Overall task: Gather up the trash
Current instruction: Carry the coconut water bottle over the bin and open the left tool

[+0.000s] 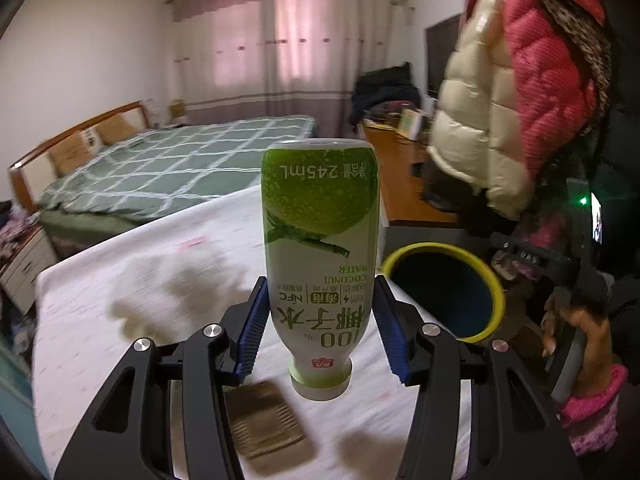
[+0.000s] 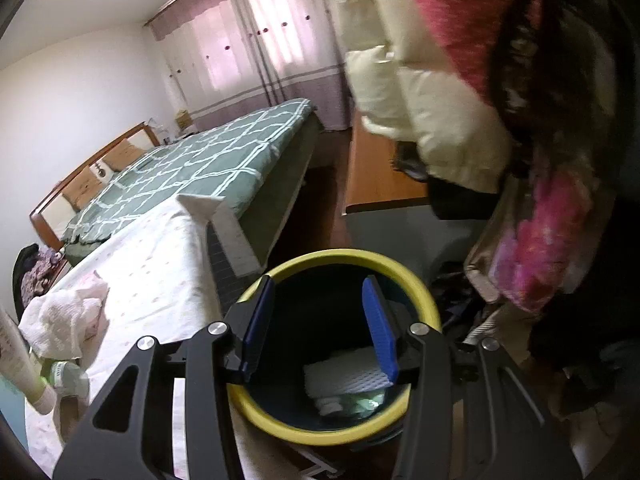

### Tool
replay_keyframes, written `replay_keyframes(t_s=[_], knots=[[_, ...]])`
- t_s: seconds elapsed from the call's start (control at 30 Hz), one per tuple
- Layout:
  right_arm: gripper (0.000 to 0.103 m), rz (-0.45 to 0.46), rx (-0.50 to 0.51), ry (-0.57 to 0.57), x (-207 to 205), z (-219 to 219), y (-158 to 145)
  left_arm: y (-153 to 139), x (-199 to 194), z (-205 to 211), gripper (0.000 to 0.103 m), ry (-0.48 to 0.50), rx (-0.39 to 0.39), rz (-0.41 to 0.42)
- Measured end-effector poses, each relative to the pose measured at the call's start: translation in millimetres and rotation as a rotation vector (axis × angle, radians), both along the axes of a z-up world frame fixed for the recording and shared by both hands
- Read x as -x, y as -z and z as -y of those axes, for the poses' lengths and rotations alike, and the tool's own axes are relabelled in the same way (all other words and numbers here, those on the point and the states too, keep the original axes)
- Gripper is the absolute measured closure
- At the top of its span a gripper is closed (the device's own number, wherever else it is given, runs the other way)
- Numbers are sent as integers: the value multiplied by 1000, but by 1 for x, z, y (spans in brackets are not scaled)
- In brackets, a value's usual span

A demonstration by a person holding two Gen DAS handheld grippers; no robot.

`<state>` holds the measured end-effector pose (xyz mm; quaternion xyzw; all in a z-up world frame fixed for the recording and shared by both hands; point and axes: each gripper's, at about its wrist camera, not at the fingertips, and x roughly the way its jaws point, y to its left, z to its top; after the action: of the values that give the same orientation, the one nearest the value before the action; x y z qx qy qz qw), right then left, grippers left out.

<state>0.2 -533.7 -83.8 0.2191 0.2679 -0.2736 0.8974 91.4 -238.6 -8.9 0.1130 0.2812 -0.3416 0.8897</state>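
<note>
Left hand-held gripper [image 1: 320,320] clamps the coconut water bottle [image 1: 320,256] upside down, long axis upright, left of the yellow-rimmed bin [image 1: 444,292]. Right hand-held gripper [image 2: 316,324] hangs open and empty directly above that bin [image 2: 280,416].

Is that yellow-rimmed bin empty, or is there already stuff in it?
Not empty. Looking down into the bin from the right wrist camera, a white mesh-textured piece and a small bottle lie at the bottom.
</note>
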Motion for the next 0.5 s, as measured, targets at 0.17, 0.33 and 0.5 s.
replay_keyframes(t_s=[0.17, 0.33, 0.5], knots=[[59, 13, -9, 50, 24, 24, 1, 9, -4, 69, 51, 106, -13, -44], [59, 16, -22, 72, 39, 39, 6, 24, -1, 136, 51, 191, -26, -69], [59, 5, -39, 90, 49, 52, 16, 51, -3, 185, 51, 216, -50, -108]])
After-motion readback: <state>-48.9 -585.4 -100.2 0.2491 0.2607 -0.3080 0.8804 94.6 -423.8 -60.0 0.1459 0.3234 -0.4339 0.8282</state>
